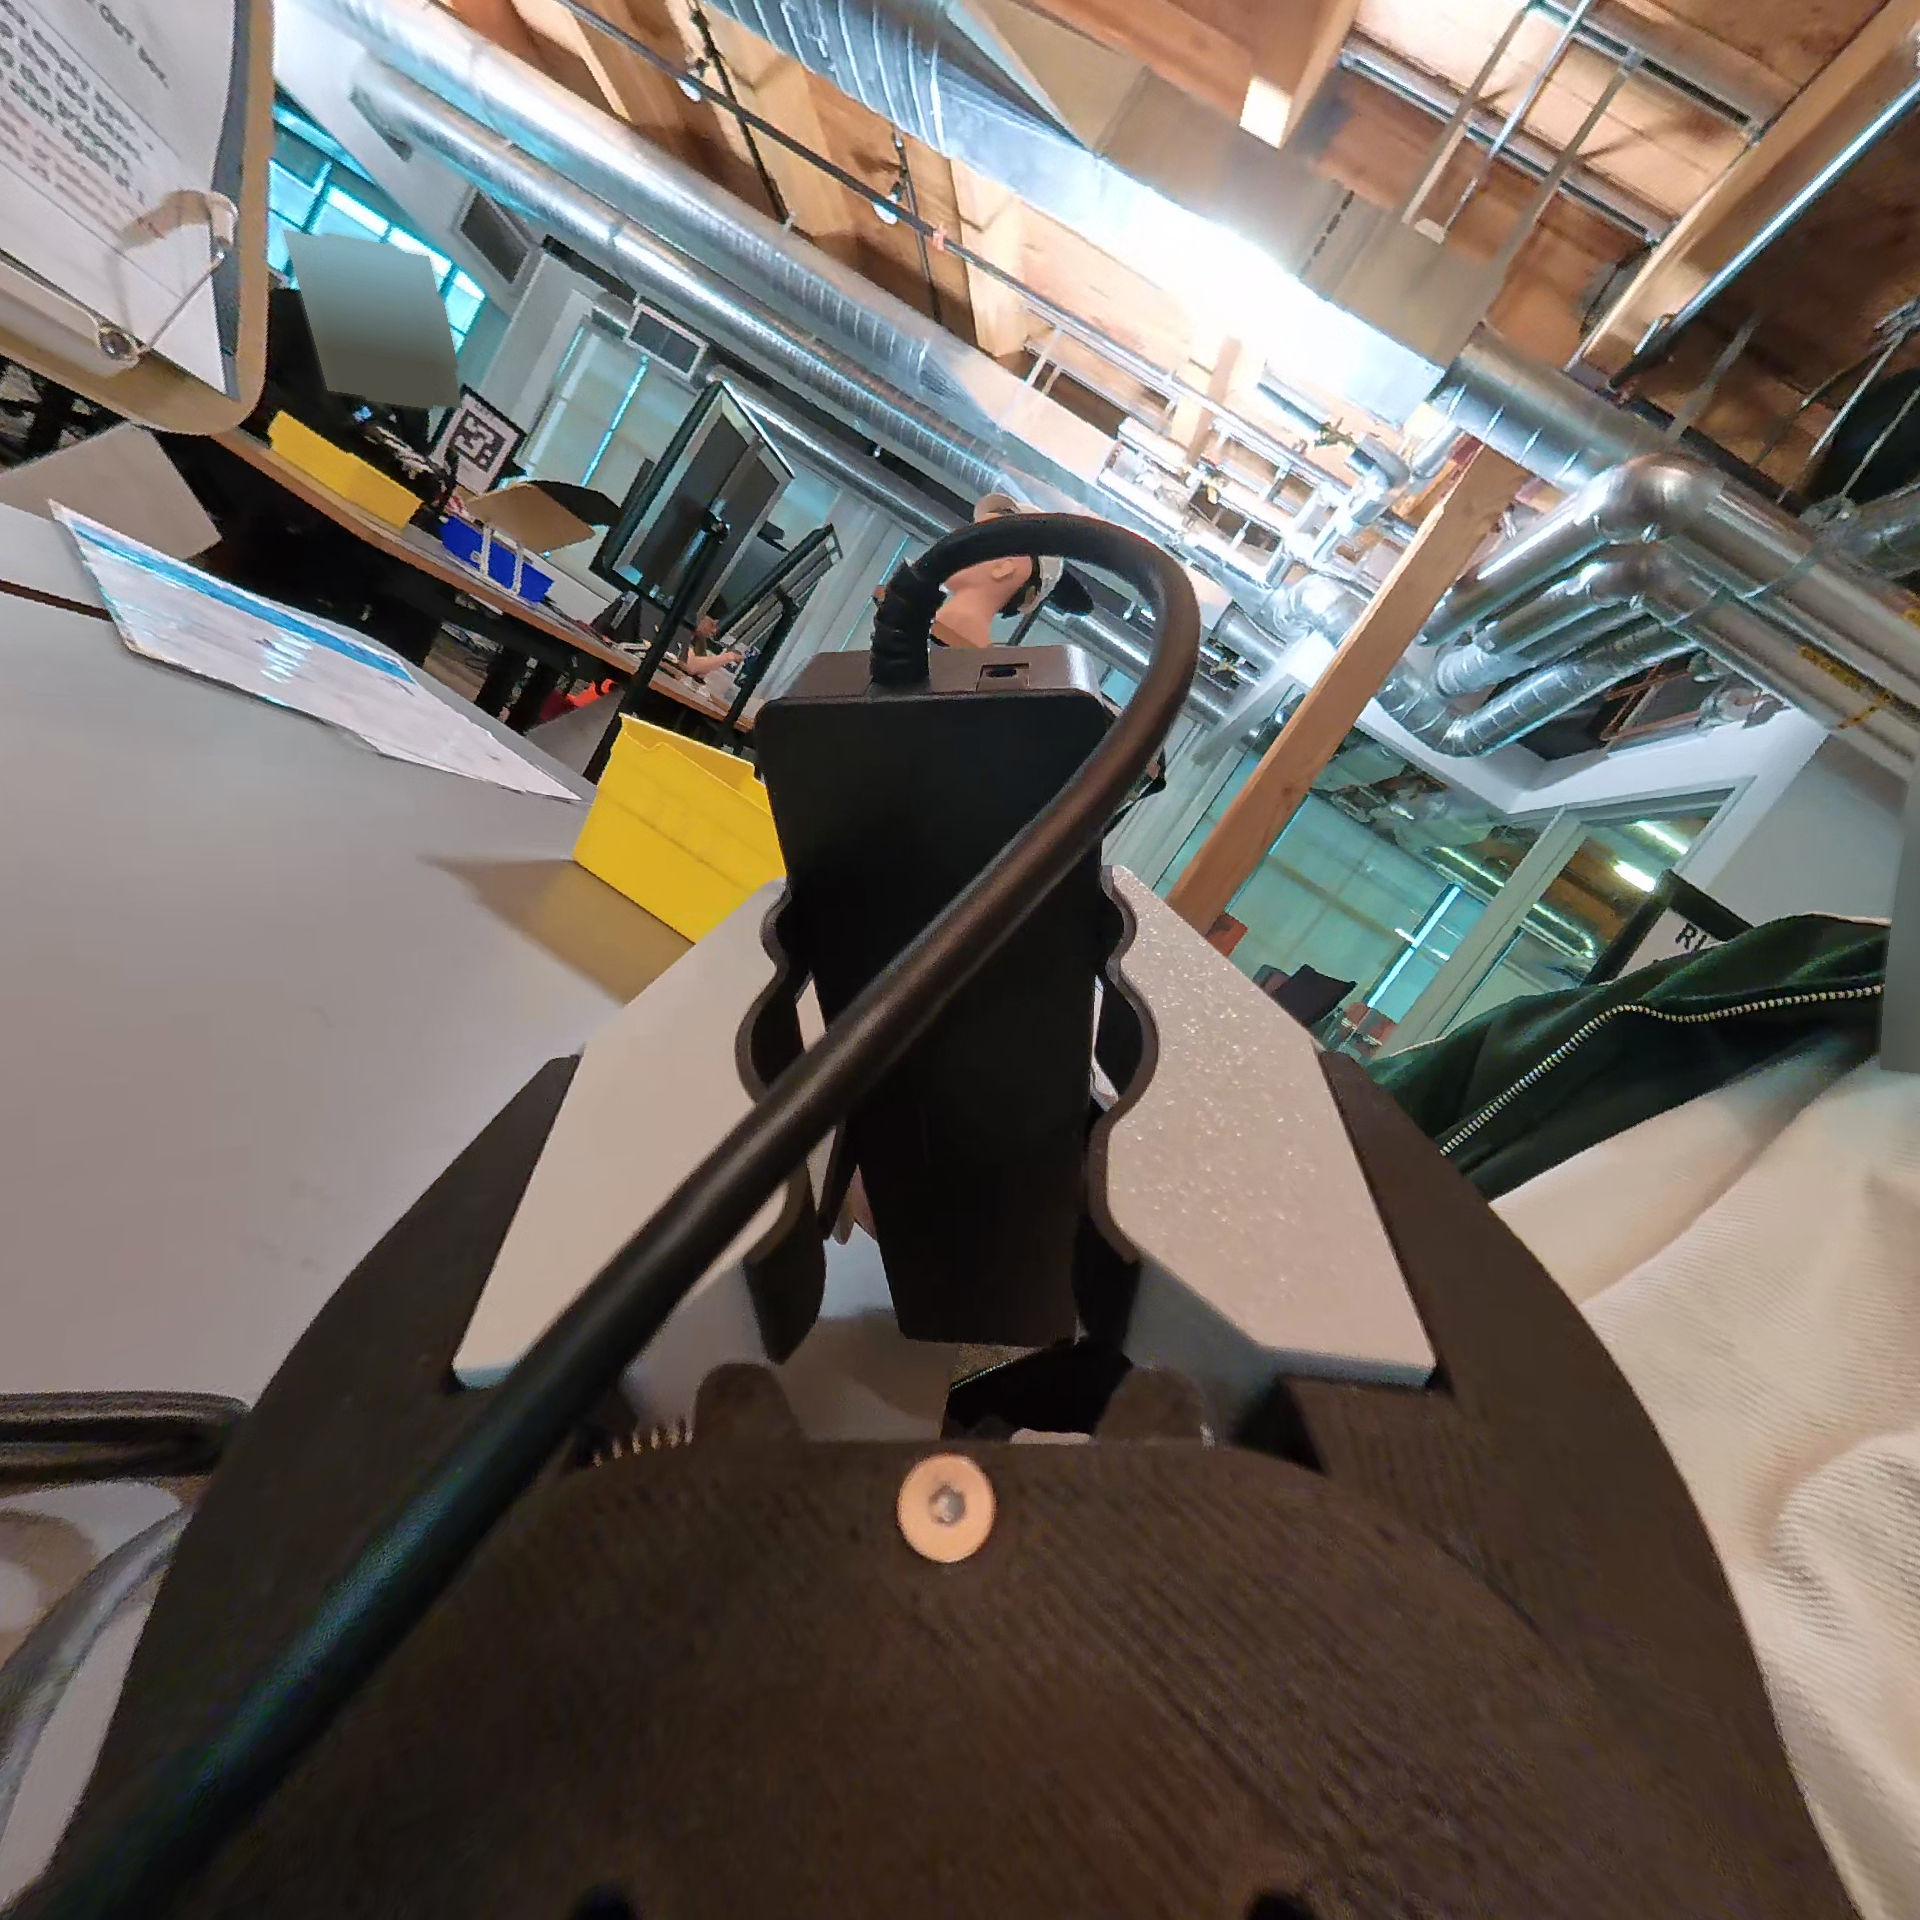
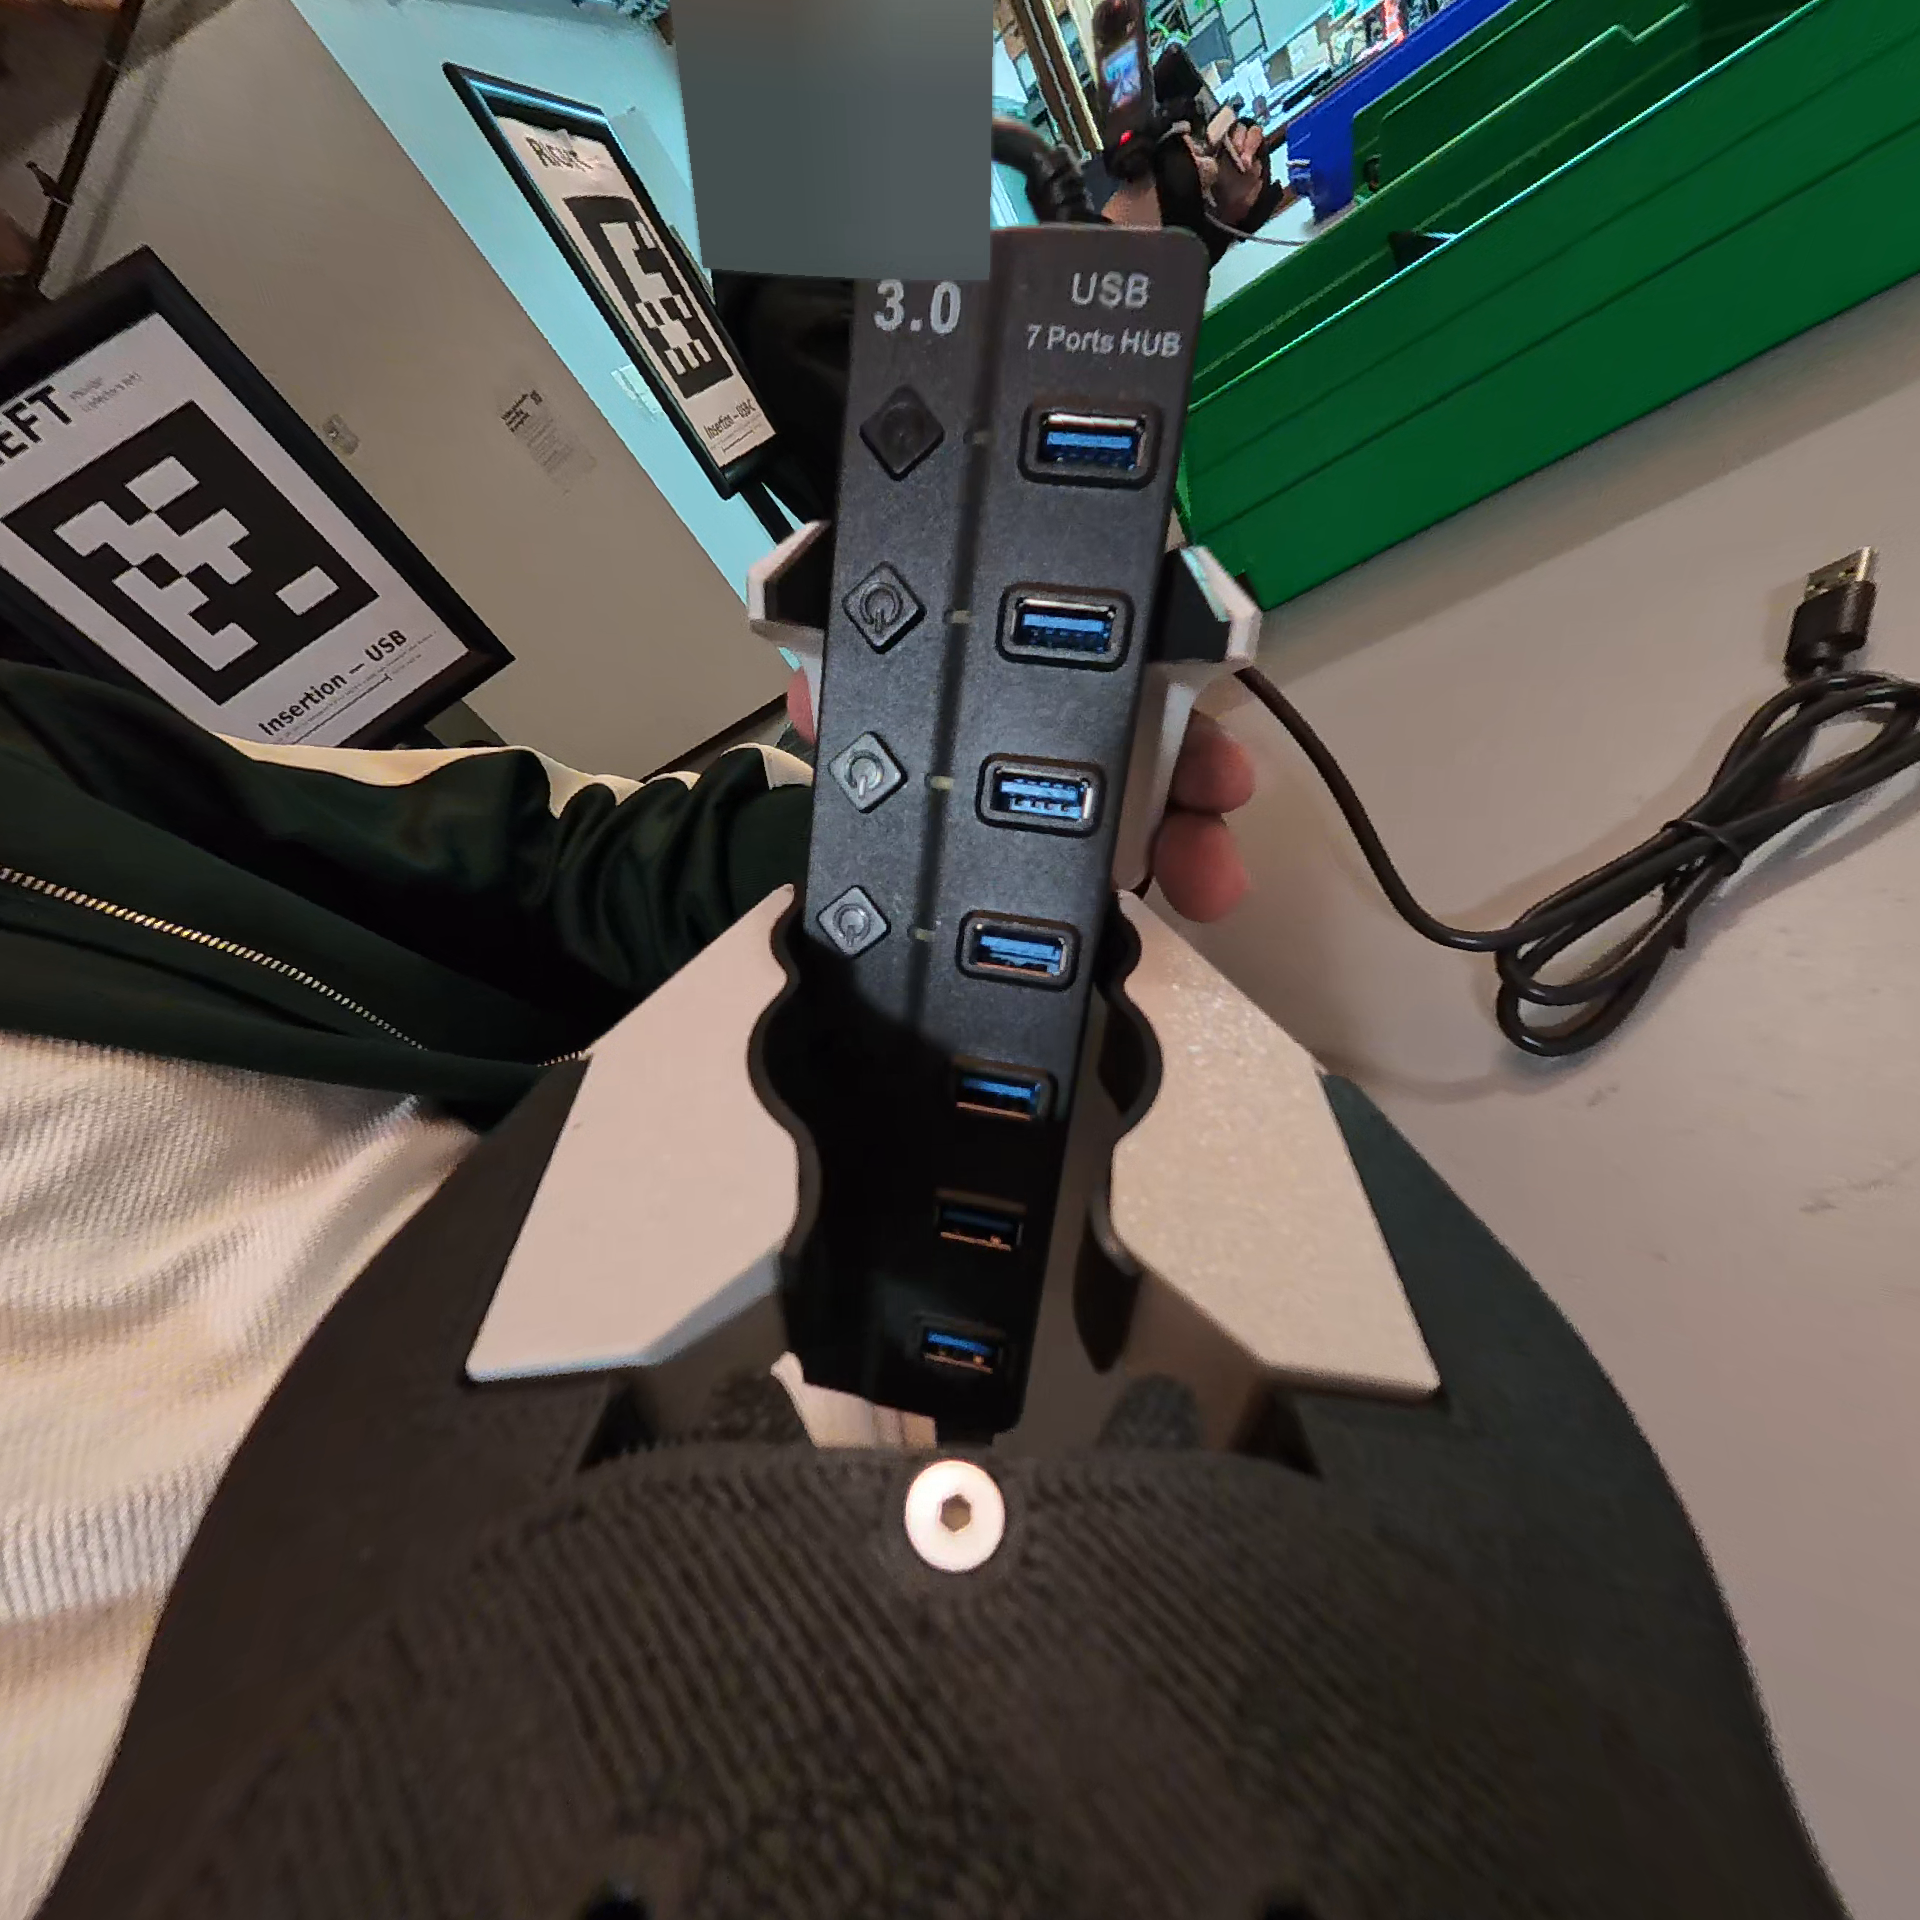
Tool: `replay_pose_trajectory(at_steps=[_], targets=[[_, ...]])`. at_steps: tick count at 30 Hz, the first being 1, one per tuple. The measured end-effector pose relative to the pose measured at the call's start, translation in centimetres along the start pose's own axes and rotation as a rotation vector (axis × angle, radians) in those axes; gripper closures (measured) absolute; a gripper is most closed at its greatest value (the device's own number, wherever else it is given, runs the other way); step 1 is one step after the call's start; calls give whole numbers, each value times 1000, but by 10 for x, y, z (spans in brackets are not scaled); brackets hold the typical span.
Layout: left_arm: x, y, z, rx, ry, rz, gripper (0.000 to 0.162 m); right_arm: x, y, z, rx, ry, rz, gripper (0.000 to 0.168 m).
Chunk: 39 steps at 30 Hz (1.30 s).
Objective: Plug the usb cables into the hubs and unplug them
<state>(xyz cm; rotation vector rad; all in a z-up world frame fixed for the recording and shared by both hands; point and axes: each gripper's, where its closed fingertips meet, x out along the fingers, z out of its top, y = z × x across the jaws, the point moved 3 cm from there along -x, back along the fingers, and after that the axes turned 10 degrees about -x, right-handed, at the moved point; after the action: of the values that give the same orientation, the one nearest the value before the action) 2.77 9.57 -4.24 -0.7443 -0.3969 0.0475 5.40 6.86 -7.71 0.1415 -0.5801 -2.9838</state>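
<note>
A: So where's the hub (image 2: 977,831) right now?

B: Up off the counter (image 2: 1558,1195), held between both sets of tongs. In the right wrist view the right tongs (image 2: 948,1091) are clamped on its lower end, port side facing the camera, every blue port empty. The left tongs (image 2: 1003,613) pinch it farther up, fingers (image 2: 1205,821) showing behind.

A: And from the left wrist view?

B: Left tongs (image 1: 935,1039) squeezed on the hub's (image 1: 935,935) plain black back, its own cord (image 1: 1039,831) looping out the top and down across it.

A: The loose cable?

B: USB cable (image 2: 1704,862) coiled on the counter to the right, plug (image 2: 1834,613) free, near a green bin (image 2: 1507,343).
</note>
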Motion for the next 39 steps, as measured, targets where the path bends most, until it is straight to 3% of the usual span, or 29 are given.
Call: replay_pose_trajectory(at_steps=[10,17,18,21,24,26,28,31,33,35,39], targets=[[-3,7,10,106,-68,112,109,-9,-17,6,38,-77,-87,109],[-14,9,27,79,-179,117,109,-29,-31,23,14,-201,-203,105],[-15,7,29,62,-193,94,109,-32,-27,28,-14,-226,-195,109],[-19,3,35,-6,-246,31,109,-40,-12,41,-108,-302,-149,151],[-17,6,32,64,-212,85,109,-44,-10,46,-126,-339,-148,138],[-14,4,30,70,-199,76,109,-44,-8,46,-134,-336,-131,151],[-15,2,31,32,-220,51,109,-44,-8,47,-141,-337,-144,144],[-17,5,32,40,-223,73,109,-46,-8,47,-172,-331,-172,164],[-18,7,34,45,-226,81,109,-47,-9,48,-179,-343,-179,155],[-19,7,35,32,-236,77,109,-49,-8,49,-171,-353,-163,161],[-17,9,33,47,-219,97,109,-50,-11,48,-167,-351,-175,158]])
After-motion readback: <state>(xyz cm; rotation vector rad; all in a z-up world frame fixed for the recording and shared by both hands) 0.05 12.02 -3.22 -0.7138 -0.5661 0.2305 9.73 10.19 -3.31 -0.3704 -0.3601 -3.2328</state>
